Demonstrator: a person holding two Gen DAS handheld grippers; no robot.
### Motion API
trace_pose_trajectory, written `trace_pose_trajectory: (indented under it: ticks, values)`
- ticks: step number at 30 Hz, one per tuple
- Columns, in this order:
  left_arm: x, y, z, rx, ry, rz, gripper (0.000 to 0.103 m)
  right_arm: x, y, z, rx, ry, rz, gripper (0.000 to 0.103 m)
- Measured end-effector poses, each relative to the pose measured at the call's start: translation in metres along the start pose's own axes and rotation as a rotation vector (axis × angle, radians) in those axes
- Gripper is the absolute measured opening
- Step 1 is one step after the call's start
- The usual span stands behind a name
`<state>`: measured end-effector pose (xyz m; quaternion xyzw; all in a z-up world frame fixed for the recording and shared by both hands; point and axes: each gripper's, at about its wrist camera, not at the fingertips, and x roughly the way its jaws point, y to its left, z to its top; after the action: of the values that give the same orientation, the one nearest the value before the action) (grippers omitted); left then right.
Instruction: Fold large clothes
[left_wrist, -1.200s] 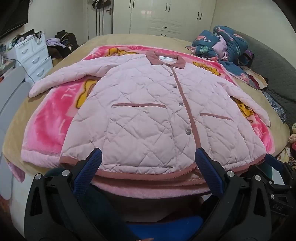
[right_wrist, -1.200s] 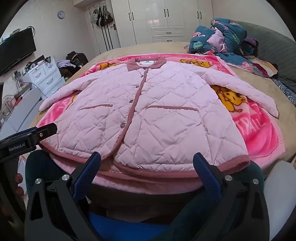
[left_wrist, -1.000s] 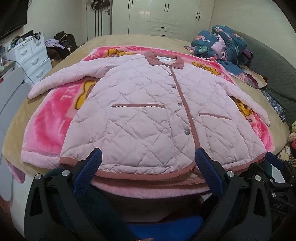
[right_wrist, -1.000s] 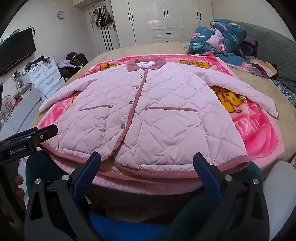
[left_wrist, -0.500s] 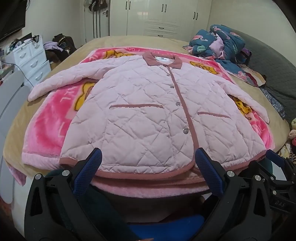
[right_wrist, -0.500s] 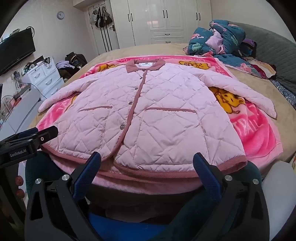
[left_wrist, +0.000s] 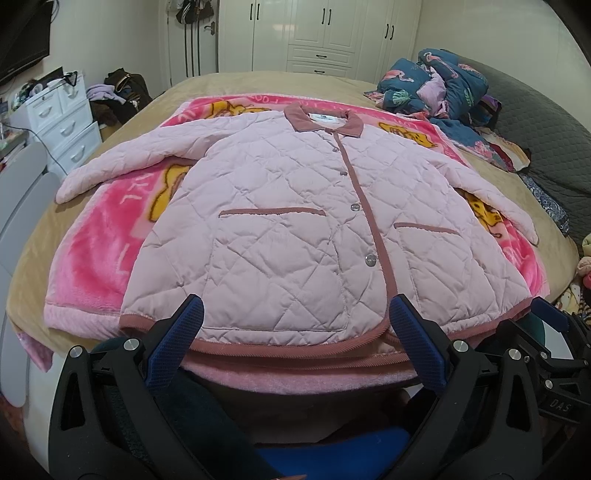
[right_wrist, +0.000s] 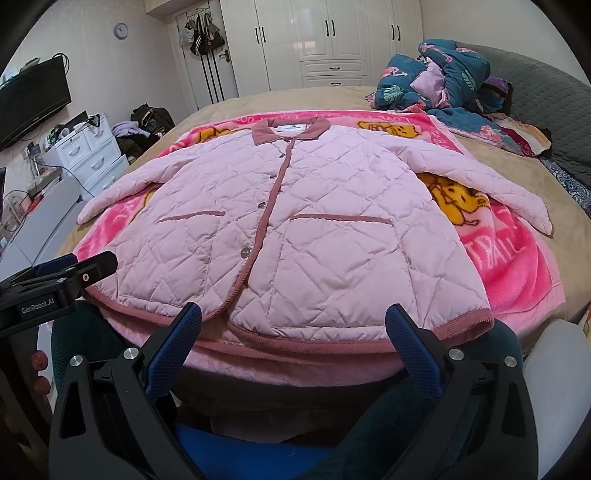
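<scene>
A pink quilted jacket (left_wrist: 295, 229) (right_wrist: 295, 229) with a dusty-rose collar, placket and hem lies buttoned and face up on a bright pink cartoon blanket (left_wrist: 96, 243) (right_wrist: 517, 266), both sleeves spread outward. Its hem faces me at the bed's near edge. My left gripper (left_wrist: 295, 314) hovers open just short of the hem, over the left front panel, holding nothing. My right gripper (right_wrist: 295, 314) is open too, just short of the hem below the right pocket. The left gripper's side (right_wrist: 62, 284) shows at the left of the right wrist view.
A heap of teal flamingo-print bedding (left_wrist: 443, 85) (right_wrist: 443, 77) lies at the bed's far right beside a grey headboard (right_wrist: 546, 96). White drawers (left_wrist: 59, 118) and a dark screen (right_wrist: 33, 103) stand on the left, white wardrobes (right_wrist: 332, 40) behind. A person's dark-clad legs (right_wrist: 424, 424) are below the grippers.
Both views have drifted slightly; the jacket sits a touch lower and nearer in frame. Both grippers stay open and the jacket has not been touched.
</scene>
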<state>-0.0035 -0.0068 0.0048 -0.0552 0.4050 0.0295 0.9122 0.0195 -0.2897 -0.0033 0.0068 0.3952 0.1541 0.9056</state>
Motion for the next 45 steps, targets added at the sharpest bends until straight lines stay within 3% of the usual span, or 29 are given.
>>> trace_pose_trajectory:
  ticks: [36,45]
  values:
    - [0.000,-0.001,0.001,0.002,-0.002,0.011,0.094,0.009,0.000,0.001,0.004,0.022,0.019,0.099]
    - [0.016,0.002,0.014,-0.001,0.004,0.015,0.094,0.019,-0.003,0.013,0.005,0.044,0.031,0.099]
